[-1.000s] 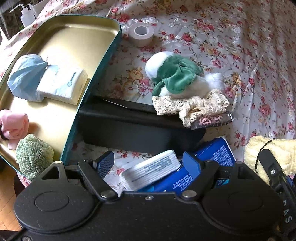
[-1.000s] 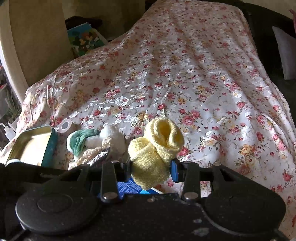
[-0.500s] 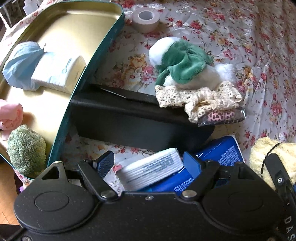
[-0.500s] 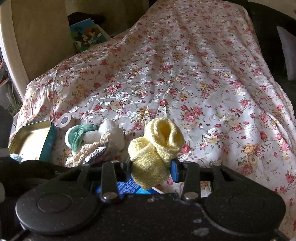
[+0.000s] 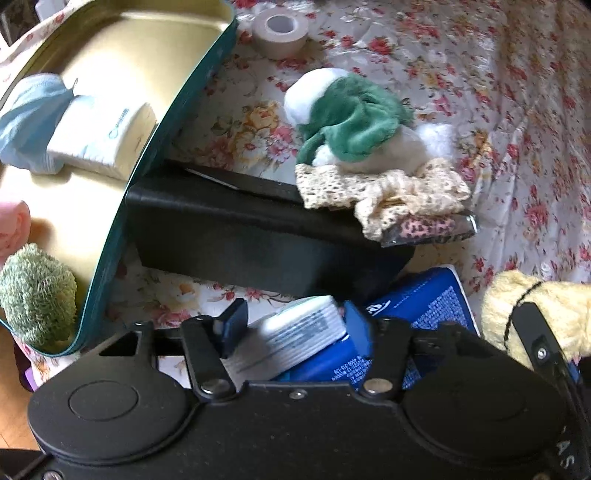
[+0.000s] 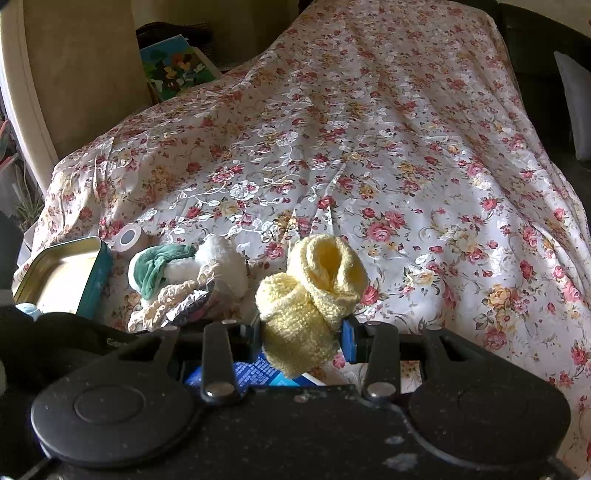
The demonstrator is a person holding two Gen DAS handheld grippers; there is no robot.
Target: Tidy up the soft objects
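Observation:
My right gripper (image 6: 302, 338) is shut on a yellow knitted bootie (image 6: 310, 291) and holds it above the floral cloth; the bootie also shows at the right edge of the left wrist view (image 5: 532, 310). My left gripper (image 5: 291, 326) is open, its fingers either side of a white tissue pack (image 5: 291, 336) lying on a blue packet (image 5: 417, 310). The teal tin tray (image 5: 173, 122) at left holds a blue mask (image 5: 26, 122), a white tissue pack (image 5: 103, 140), a green knitted piece (image 5: 37, 295) and a pink item (image 5: 13, 229).
A green-and-white plush (image 5: 351, 122), a cream lace bow (image 5: 384, 192) and a leopard-print packet (image 5: 428, 230) lie beside a black box (image 5: 258, 232). A tape roll (image 5: 280, 31) sits beyond the tray. The floral cloth (image 6: 406, 147) stretches far to the right.
The left gripper has moved forward and lower, toward the tissue pack and black box. The right gripper still holds the yellow bootie, nearly still.

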